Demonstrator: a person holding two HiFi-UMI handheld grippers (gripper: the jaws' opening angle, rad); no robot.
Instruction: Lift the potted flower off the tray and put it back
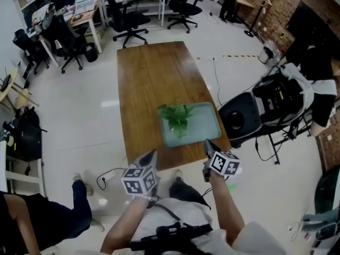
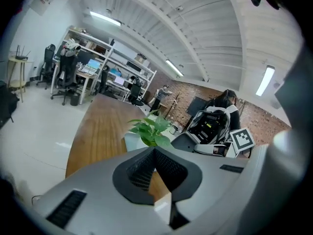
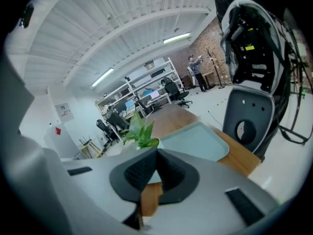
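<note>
Tray (image 1: 204, 125) holds one potted flower (image 1: 177, 117); left gripper (image 1: 151, 154) and right gripper (image 1: 208, 144) jaws clenched, empty.

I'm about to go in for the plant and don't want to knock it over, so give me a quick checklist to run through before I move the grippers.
1. Potted flower stands on the tray: ok, upright on the tray's left part.
2. Tray rests fully on the table: ok, near the table's near right corner.
3. Left gripper empty: ok, nothing between its jaws.
4. Right gripper empty: ok, nothing between its jaws.
5. Jaws opened for a grasp: not ok, both pairs are together.
6. Pot's sides free to grasp: cannot tell, the leaves cover most of the pot.
</note>
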